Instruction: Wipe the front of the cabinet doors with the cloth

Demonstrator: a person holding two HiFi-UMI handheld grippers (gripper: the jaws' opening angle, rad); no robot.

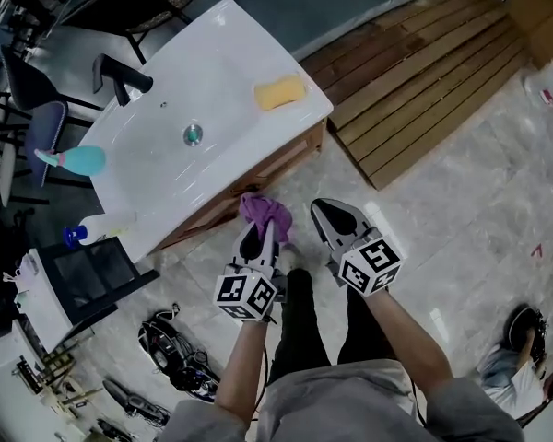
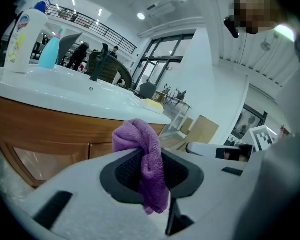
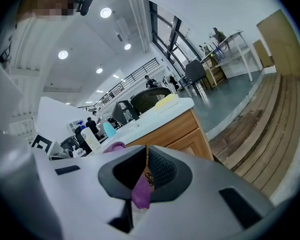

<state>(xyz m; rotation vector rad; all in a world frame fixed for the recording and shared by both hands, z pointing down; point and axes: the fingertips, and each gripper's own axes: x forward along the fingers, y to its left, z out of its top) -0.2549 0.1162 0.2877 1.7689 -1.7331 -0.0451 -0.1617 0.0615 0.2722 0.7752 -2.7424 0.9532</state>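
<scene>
Pinching purple cloth (image 1: 265,212), left tongs (image 1: 262,238) hovering before wooden cabinet doors (image 2: 50,154); right tongs (image 3: 146,156) pressing together alongside.

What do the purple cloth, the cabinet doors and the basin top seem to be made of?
Cloth: probably microfibre, with a fuzzy, soft nap.
Cabinet doors: wood or veneer, with a brown, smooth satin face.
Basin top: likely glazed ceramic or resin, glossy white.

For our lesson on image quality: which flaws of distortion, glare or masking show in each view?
Left gripper view: fisheye bends the countertop, corners go dark, a mosaic patch sits top right, the purple cloth is sharp. Right gripper view: same bending, ceiling lamps flare. Head view: even light, sheen on the countertop.
</scene>
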